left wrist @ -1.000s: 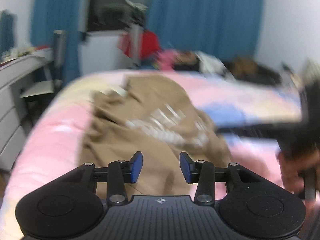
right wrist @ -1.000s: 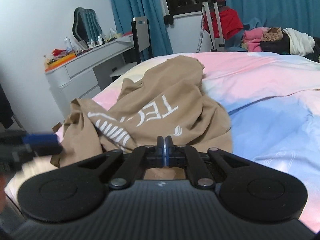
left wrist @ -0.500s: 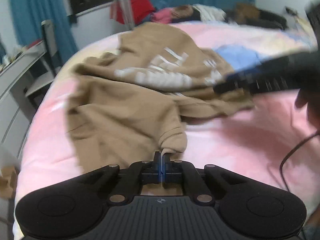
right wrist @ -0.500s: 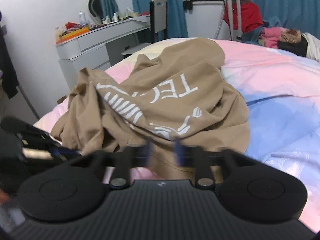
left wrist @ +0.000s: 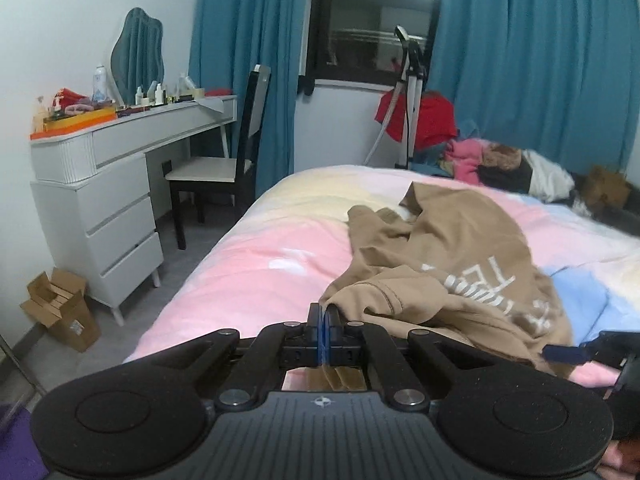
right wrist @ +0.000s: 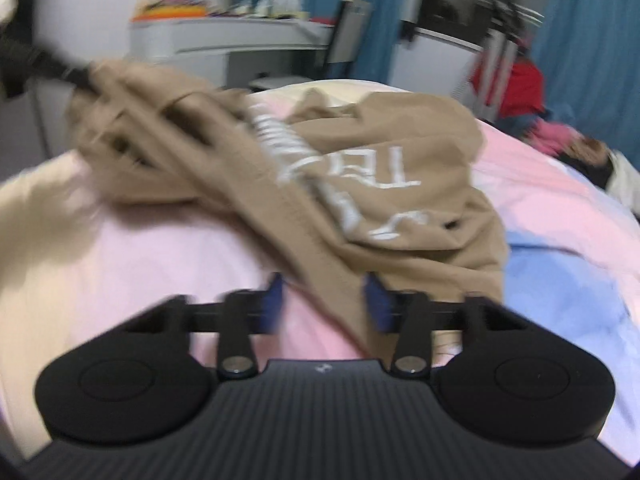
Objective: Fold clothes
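The left gripper (left wrist: 322,316), open 1 second ago, now pinches the crumpled tan printed T-shirt's (left wrist: 460,264) edge, lifting it; the right gripper (right wrist: 323,300) now gapes wide around cloth, grasp pending.

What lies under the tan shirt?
The tan shirt lies on the pink, blue and cream bedspread. Anything beneath its bunched folds is hidden.

The right gripper (right wrist: 323,300) gapes wide around a strip of the tan shirt (right wrist: 360,184) on the bed (right wrist: 168,256).
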A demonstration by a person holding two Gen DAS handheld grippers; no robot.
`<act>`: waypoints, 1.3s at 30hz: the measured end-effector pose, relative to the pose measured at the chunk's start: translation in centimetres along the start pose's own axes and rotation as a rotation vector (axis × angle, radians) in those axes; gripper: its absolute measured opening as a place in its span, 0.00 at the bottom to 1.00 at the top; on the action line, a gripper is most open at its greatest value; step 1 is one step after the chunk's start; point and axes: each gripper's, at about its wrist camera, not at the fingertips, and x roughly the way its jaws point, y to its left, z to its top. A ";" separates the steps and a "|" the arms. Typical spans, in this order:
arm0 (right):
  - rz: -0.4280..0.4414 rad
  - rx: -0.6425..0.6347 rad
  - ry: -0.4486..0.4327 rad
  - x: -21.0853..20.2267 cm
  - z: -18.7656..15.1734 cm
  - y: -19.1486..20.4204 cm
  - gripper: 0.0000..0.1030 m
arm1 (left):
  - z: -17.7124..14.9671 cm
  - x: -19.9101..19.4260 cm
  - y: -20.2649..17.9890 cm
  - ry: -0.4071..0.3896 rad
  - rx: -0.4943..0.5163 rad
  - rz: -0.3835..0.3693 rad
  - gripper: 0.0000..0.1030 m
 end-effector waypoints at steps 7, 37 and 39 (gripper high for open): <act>0.052 0.305 -0.148 -2.3 1.1 -4.2 0.03 | -0.7 1.1 -2.1 -0.036 0.069 -0.024 0.05; 0.109 0.614 -0.278 -5.9 1.6 -9.2 0.04 | -9.7 4.3 -20.7 -0.255 0.670 -0.021 0.66; 0.102 0.622 -0.263 -5.4 1.5 -9.2 0.04 | -9.9 5.0 -20.6 -0.247 0.681 0.013 0.65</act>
